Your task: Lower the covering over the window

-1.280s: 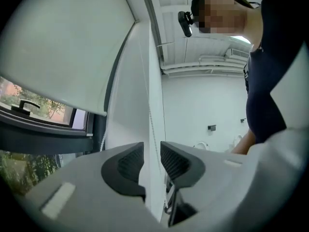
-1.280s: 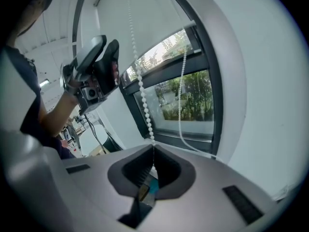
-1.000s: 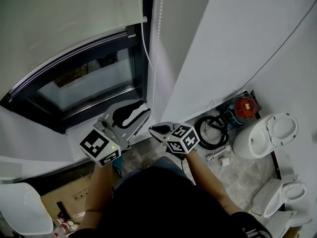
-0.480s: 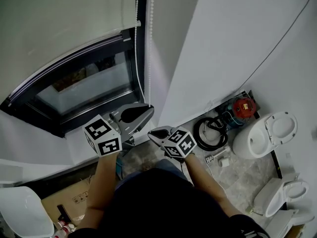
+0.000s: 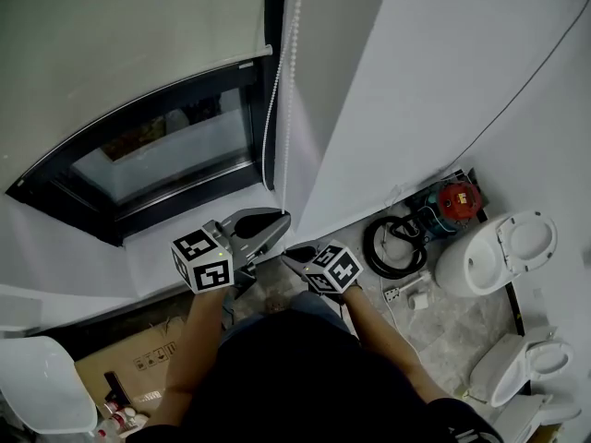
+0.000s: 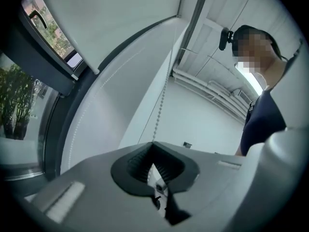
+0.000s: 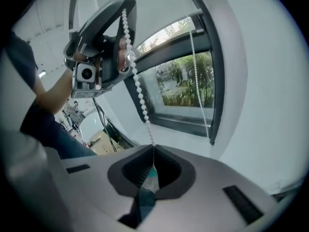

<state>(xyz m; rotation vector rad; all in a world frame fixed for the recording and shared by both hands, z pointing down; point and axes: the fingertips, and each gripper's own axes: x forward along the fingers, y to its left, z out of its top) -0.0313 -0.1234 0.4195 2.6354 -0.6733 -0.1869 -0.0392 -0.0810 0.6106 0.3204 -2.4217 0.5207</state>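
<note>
- Step in hand, as judged: hand-over-hand pull on the bead chain [image 5: 274, 109] that drives the roller blind [image 5: 120, 35].
- Blind location: head view, 10 to 11 o'clock. Its bottom rail [image 5: 175, 79] crosses the window [image 5: 166, 160] high up, and the glass below it is uncovered, so the task is partly done.
- Left gripper [image 5: 268, 221]: jaws closed, clamped on the chain. The strand enters between the tips from 12 o'clock in the left gripper view.
- Right gripper [image 5: 294, 255]: jaws closed, clamped on the same strand just below the left gripper. The right gripper view shows the beads running from its tips up to the left gripper at 11 o'clock.
- A second strand hangs free beside the window frame.
- Next move calls for a straight downward pull along the strand. Then open one claw only, re-clamp higher, and repeat.
</note>
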